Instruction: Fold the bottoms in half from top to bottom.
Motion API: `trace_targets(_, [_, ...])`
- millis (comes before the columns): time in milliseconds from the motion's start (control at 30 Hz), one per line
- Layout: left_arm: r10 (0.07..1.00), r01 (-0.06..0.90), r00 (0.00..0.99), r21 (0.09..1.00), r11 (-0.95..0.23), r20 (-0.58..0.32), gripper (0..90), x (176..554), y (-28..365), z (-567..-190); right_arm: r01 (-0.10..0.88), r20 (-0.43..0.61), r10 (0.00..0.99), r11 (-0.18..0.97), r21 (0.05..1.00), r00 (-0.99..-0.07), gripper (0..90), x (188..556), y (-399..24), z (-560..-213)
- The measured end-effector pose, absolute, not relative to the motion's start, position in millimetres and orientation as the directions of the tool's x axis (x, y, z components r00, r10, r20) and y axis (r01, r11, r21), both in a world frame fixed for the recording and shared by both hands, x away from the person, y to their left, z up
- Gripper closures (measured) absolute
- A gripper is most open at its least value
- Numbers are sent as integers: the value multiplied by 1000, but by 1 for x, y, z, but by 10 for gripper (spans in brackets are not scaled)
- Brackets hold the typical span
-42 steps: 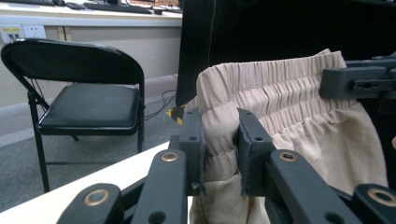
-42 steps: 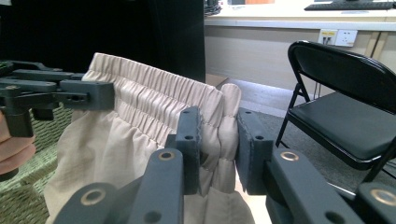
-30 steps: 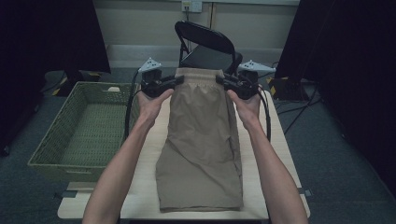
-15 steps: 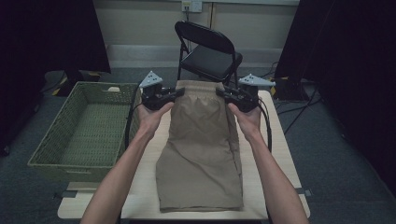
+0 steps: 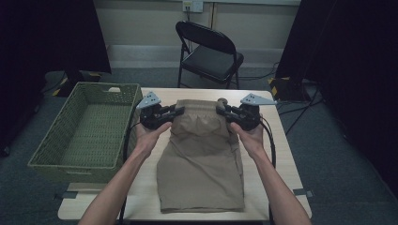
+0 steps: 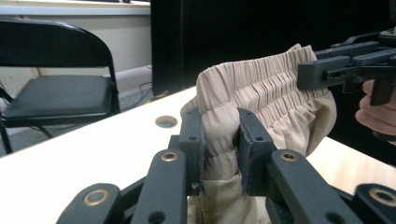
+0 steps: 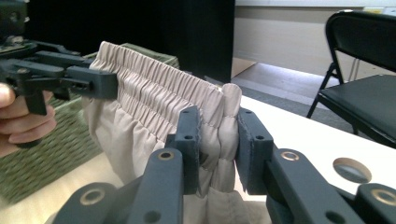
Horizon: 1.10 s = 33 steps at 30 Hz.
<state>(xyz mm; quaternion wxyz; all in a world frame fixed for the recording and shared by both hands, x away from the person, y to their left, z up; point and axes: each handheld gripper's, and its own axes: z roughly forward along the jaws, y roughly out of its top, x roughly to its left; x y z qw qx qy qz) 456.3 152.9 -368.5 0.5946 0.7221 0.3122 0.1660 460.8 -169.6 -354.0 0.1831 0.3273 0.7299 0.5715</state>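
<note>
Khaki shorts [image 5: 202, 159] lie flat on the worktop [image 5: 281, 154] beside the green basket [image 5: 84, 126]. Left tool [image 5: 177, 110] and right tool [image 5: 220, 110] each clench a waistband corner; soft, light cloth probably droops, so the elastic band seems the best hold.

One pair of beige elastic-waist shorts [image 5: 202, 159], two handheld grippers, left [image 5: 177, 110] and right [image 5: 219, 110], one green wicker basket [image 5: 61, 140], one black folding chair [image 5: 209, 51], one wooden table [image 5: 277, 154].

both arms outstretched, left tool [image 5: 177, 110] and right tool [image 5: 220, 110] clamped.
</note>
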Motion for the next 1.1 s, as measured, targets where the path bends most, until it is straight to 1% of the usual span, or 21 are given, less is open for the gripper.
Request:
trace_targets(133, [627, 264, 764, 961, -87, -153, 737, 443, 158, -377, 267, 102, 671, 147, 952, -734, 731, 448, -169, -360])
trace_targets(200, [625, 277, 764, 956, -93, -161, 713, 439, 161, -378, 262, 104, 661, 144, 954, -744, 731, 441, -169, -361])
trace_targets(267, [617, 280, 768, 956, -89, -168, 665, 437, 164, -379, 257, 104, 656, 142, 956, -748, 732, 437, -168, -363])
trace_targets(400, [612, 283, 766, 958, -45, -198, 506, 435, 169, -378, 261, 117, 644, 133, 956, -756, 733, 432, -169, -366])
trace_targets(433, [607, 297, 765, 954, -33, -217, 475, 436, 169, -379, 261, 113, 644, 140, 955, -757, 734, 430, -168, -366])
trace_targets(533, [608, 316, 761, 948, -41, -227, 426, 440, 168, -385, 263, 113, 630, 149, 953, -768, 736, 427, -165, -371])
trace_targets(600, [584, 359, 764, 933, -32, -274, 383, 444, 167, -393, 261, 106, 632, 156, 953, -767, 736, 423, -164, -375])
trace_targets(667, [589, 376, 758, 925, -46, -279, 378, 445, 165, -401, 261, 107, 628, 159, 952, -771, 736, 421, -164, -377])
trace_targets(733, [567, 406, 763, 913, -48, -310, 371, 446, 163, -408, 260, 103, 625, 164, 952, -774, 736, 419, -164, -379])
trace_targets(767, [561, 410, 767, 910, -57, -311, 389, 445, 162, -410, 260, 101, 628, 167, 951, -772, 736, 418, -165, -379])
trace_targets(800, [561, 398, 774, 915, -71, -293, 451, 443, 161, -410, 262, 102, 628, 167, 951, -771, 736, 417, -166, -380])
trace_targets(867, [540, 372, 795, 925, -72, -277, 631, 439, 160, -408, 262, 97, 632, 172, 950, -768, 736, 415, -169, -381])
trace_targets(900, [533, 368, 800, 927, -74, -275, 677, 437, 159, -407, 265, 99, 634, 171, 949, -767, 735, 413, -171, -382])
trace_targets(1000, [501, 347, 828, 933, -100, -254, 766, 430, 153, -403, 265, 102, 634, 168, 950, -766, 735, 406, -177, -383])
trace_targets(1100, [477, 355, 839, 928, -111, -264, 785, 426, 150, -405, 269, 106, 635, 166, 949, -765, 733, 399, -182, -386])
